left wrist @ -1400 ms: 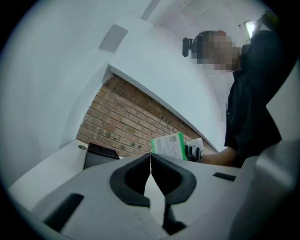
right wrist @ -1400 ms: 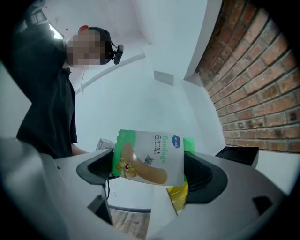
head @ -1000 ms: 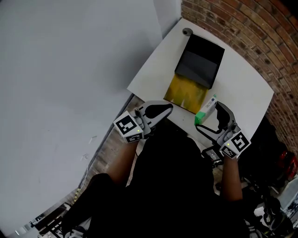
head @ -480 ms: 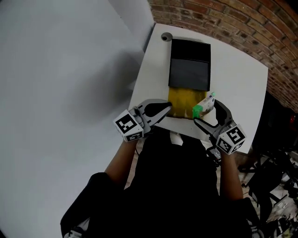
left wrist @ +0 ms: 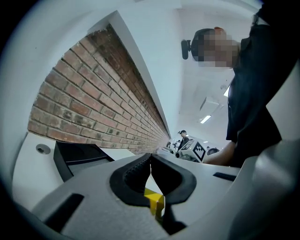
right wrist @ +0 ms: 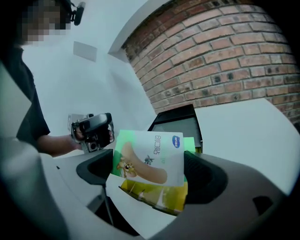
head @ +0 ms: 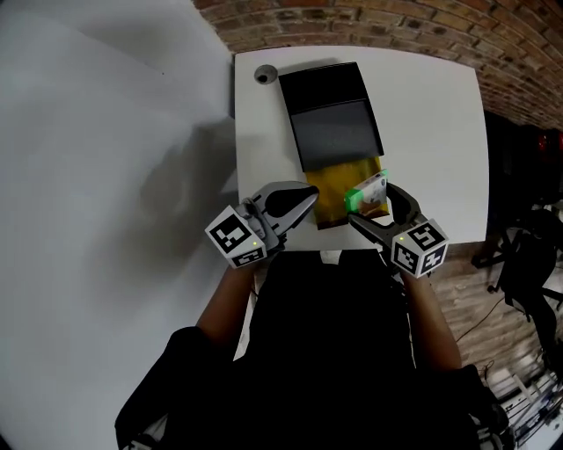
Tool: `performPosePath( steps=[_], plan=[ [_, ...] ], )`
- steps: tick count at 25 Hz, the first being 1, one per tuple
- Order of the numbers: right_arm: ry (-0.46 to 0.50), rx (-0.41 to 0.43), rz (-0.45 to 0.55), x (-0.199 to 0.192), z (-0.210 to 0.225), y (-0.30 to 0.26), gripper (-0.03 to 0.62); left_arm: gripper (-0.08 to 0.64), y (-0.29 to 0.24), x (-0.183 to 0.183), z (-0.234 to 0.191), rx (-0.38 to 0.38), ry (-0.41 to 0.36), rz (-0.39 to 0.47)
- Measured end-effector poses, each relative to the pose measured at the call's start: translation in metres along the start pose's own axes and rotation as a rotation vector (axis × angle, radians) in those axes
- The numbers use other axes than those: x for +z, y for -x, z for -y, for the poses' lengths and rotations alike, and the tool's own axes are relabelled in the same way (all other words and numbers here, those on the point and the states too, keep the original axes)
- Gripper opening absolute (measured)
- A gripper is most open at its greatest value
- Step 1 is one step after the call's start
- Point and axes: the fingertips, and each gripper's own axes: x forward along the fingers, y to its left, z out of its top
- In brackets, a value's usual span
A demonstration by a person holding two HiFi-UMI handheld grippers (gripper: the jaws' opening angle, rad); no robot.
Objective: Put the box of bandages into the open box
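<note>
The bandage box, white and green with a cartoon print, hangs above the near right corner of the open box's yellow inside. My right gripper is shut on it; in the right gripper view the bandage box fills the gap between the jaws of the right gripper. The open box has a black lid folded back behind it. My left gripper is shut with nothing seen in it, its tips at the box's near left corner. In the left gripper view the left gripper shows its jaws meeting.
The box lies on a white table against a brick wall. A small round grommet sits at the table's far left corner. The black lid and the brick wall show in the left gripper view.
The right gripper has carried the bandage box leftward from beside the open box to over its yellow inside. The left gripper stays at the box's near left corner. The head view has swung.
</note>
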Motion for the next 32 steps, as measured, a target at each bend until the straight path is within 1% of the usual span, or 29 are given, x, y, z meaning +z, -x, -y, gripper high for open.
performPosePath(
  steps=[3, 7, 10, 12, 17, 22, 26, 29, 32],
  plan=[
    [-0.043, -0.058, -0.03, -0.014, 0.004, -0.016, 0.469, 0.014, -0.001, -0.008, -0.006, -0.055, 0.013, -0.001],
    [-0.046, -0.105, -0.1, -0.029, 0.004, -0.035, 0.469, 0.015, 0.0, -0.012, -0.008, -0.105, 0.018, -0.014],
    [-0.073, -0.138, -0.148, -0.041, 0.005, -0.047, 0.469, 0.015, 0.001, -0.02, -0.009, -0.141, -0.002, -0.049],
    [-0.075, -0.168, -0.188, -0.049, 0.008, -0.052, 0.469, 0.015, 0.001, -0.03, -0.01, -0.164, -0.002, -0.073],
    [-0.053, -0.221, -0.289, -0.059, 0.019, -0.067, 0.469, 0.015, -0.001, -0.047, -0.015, -0.197, 0.046, -0.092],
    [-0.004, -0.252, -0.378, -0.066, 0.025, -0.08, 0.469, 0.014, -0.006, -0.056, -0.015, -0.227, 0.059, -0.108],
    [0.041, -0.265, -0.456, -0.076, 0.028, -0.089, 0.469, 0.015, -0.004, -0.06, -0.018, -0.231, 0.077, -0.107],
    [0.079, -0.277, -0.493, -0.08, 0.032, -0.094, 0.469, 0.014, -0.004, -0.062, -0.021, -0.223, 0.106, -0.095],
    [0.109, -0.284, -0.525, -0.084, 0.034, -0.098, 0.469, 0.015, -0.003, -0.064, -0.021, -0.221, 0.118, -0.094]
  ],
)
